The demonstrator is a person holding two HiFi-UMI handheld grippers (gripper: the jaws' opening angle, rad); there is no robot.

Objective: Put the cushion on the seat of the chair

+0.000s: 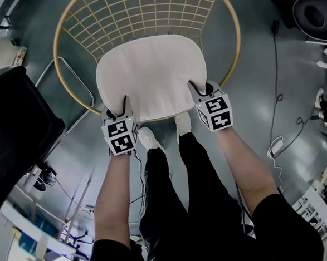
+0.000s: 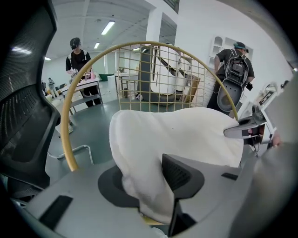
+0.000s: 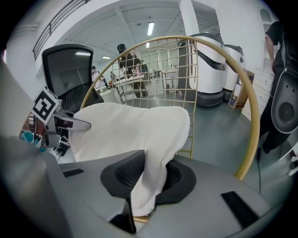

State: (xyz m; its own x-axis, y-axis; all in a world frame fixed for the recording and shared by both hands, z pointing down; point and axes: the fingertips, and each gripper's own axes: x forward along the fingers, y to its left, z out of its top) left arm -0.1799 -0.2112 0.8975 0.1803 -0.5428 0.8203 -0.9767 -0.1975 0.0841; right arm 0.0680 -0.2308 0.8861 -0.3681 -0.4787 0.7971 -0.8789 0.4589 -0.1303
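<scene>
**While jaws are gripping it, cushion (image 1: 151, 75) is covering the seat**

It is lying over the gold wire chair's (image 1: 56, 51) seat, seemingly down. Closed on its near corners, the left gripper (image 1: 117, 106) and the right gripper (image 1: 201, 90) are pinching fabric; releasing is remaining.

Cream cushion (image 1: 151, 75) of soft matt cloth, slightly fuzzy, limp and creased at the pinched edges. Chair (image 2: 65, 139) of thin metal wire grid inside a round metal hoop, smooth satin gold finish. Left gripper (image 1: 117, 111) and right gripper (image 1: 201, 90) in smooth matt grey plastic, with black ribbed, rubbery-looking fingers (image 2: 179, 174) and marker cubes (image 1: 120, 136) in matt black-and-white print. Floor (image 1: 258, 53) smooth grey-green, faintly glossy with soft reflections. Office chair (image 2: 23, 116) alongside in black mesh and matt black plastic. Trousers (image 1: 174, 199) of matt black cloth.
</scene>
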